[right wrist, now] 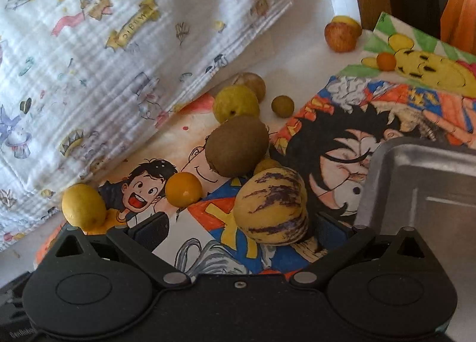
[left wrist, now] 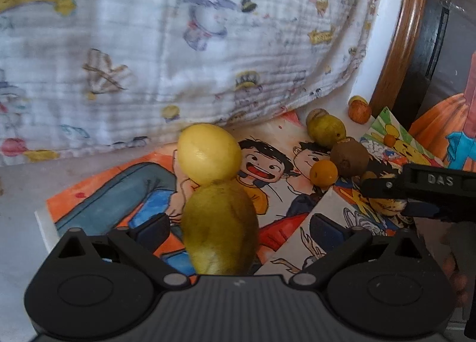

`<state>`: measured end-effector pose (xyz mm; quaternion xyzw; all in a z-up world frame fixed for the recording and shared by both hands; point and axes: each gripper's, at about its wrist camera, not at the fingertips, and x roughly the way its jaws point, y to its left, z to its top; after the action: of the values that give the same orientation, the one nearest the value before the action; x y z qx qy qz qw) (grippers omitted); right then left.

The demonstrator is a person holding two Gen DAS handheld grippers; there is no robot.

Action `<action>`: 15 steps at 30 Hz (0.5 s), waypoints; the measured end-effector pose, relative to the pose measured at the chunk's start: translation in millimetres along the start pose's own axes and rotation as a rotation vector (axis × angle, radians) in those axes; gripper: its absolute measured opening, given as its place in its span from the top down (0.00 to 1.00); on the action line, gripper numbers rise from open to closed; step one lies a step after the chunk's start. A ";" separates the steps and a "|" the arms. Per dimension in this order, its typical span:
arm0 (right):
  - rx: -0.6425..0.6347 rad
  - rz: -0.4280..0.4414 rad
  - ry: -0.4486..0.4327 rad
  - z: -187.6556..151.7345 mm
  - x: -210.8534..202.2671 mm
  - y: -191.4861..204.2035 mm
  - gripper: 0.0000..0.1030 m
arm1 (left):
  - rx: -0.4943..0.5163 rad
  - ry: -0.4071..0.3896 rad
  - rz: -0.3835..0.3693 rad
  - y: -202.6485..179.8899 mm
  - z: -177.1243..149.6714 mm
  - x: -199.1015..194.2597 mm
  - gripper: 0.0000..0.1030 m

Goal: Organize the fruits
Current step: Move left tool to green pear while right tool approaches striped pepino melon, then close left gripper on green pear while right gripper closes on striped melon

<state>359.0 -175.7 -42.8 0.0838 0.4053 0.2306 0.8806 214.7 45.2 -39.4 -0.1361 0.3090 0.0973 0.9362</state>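
A: On the cartoon drawings (right wrist: 342, 145) by the printed cloth (right wrist: 89, 44): fruit scattered. Left gripper (left wrist: 238, 230) jaws wide, green-yellow fruit (left wrist: 220, 229) between them, not clamped. A yellow fruit (left wrist: 208, 153) sits just beyond.

B: Right gripper (right wrist: 241, 226)?

A: Also wide, around the purple-striped melon (right wrist: 272, 211). Metal tray (right wrist: 422, 193) just to its right.

B: Step?

A: Pick-up, I judge. Next: both need closing squarely, gently; round fruit may roll.
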 end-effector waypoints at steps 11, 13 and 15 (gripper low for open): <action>-0.039 -0.014 -0.058 -6.0 3.3 5.9 0.09 | 0.018 -0.028 -0.007 -5.1 -4.7 9.8 0.08; -0.053 -0.031 -0.070 -8.9 2.1 7.2 0.15 | 0.002 -0.036 -0.005 -3.1 -3.9 9.6 0.11; -0.068 -0.044 -0.077 -11.6 1.0 8.4 0.20 | -0.015 -0.043 0.000 -1.0 -3.5 9.5 0.15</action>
<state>348.0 -168.3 -48.3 0.0535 0.3647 0.2214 0.9028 220.6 44.1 -47.6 -0.1413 0.2878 0.1024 0.9417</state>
